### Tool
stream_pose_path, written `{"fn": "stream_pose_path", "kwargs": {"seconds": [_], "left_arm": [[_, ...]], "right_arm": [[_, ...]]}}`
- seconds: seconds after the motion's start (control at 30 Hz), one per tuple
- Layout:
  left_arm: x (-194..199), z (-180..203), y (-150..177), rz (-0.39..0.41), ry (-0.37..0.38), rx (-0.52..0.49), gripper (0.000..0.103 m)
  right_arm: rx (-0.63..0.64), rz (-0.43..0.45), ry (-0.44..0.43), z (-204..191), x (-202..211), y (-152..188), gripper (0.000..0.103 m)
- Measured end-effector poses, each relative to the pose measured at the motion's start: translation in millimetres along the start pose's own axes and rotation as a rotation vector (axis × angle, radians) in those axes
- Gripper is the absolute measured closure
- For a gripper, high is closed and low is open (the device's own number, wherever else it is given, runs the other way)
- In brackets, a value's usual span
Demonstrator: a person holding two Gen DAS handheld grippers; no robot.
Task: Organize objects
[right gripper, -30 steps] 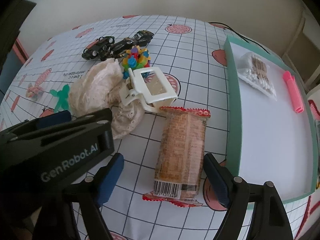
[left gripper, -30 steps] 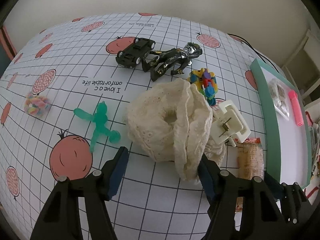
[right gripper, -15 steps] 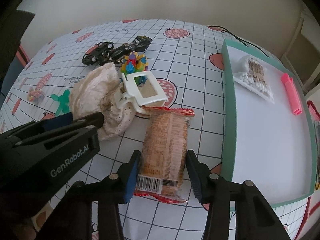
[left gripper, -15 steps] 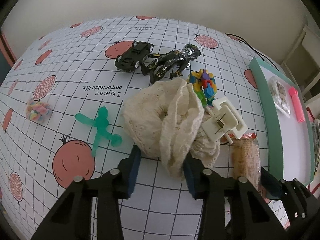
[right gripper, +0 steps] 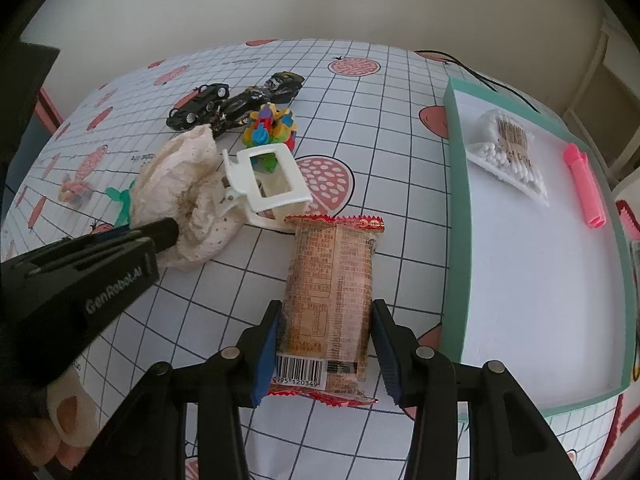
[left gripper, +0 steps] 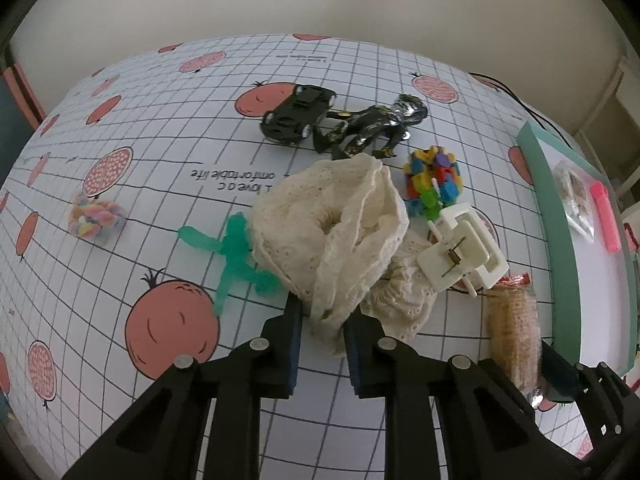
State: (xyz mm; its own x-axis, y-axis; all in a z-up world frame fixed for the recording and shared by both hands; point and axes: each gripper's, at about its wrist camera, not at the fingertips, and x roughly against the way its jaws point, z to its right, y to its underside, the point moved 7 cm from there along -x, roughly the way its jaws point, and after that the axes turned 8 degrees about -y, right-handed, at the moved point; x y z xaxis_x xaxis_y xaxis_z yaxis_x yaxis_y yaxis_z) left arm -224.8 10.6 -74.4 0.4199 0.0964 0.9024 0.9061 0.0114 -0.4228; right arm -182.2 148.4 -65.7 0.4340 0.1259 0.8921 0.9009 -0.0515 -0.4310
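Within the last second both grippers have gone from wide open to closed on something. The left gripper (left gripper: 320, 322), at the lower centre of its view, now pinches the near fold of the cream lace cloth (left gripper: 328, 224), which lies in the middle of the frame and looks a little gathered toward the jaws. The right gripper (right gripper: 324, 340) has narrowed around the snack packet (right gripper: 330, 296), low in the centre of its view, and its blue pads (right gripper: 266, 354) now press the two long sides near the barcode end. Both things seem to rest on the checked tablecloth (right gripper: 400, 128); I cannot tell if either is already lifted. The white hair claw clip (right gripper: 266, 184) touches the cloth and lies just beside the far end of the packet, so it may be dragged along. The green-rimmed tray (right gripper: 456, 168), at the right of the frame, already holds a cotton swab bag (right gripper: 506, 148) and a pink marker (right gripper: 584, 188), so I judge the packet goes there next.
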Motion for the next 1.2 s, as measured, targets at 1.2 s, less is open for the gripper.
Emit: {"fn": "stream_pose_path", "kwargs": {"seconds": [1.2], "left_arm": [[51,-57,-24,0.164,-0.091,0.166,0.095]], "right_arm": [[-0.029,0.148,-0.110,-9,37,-16,0.063]]}}
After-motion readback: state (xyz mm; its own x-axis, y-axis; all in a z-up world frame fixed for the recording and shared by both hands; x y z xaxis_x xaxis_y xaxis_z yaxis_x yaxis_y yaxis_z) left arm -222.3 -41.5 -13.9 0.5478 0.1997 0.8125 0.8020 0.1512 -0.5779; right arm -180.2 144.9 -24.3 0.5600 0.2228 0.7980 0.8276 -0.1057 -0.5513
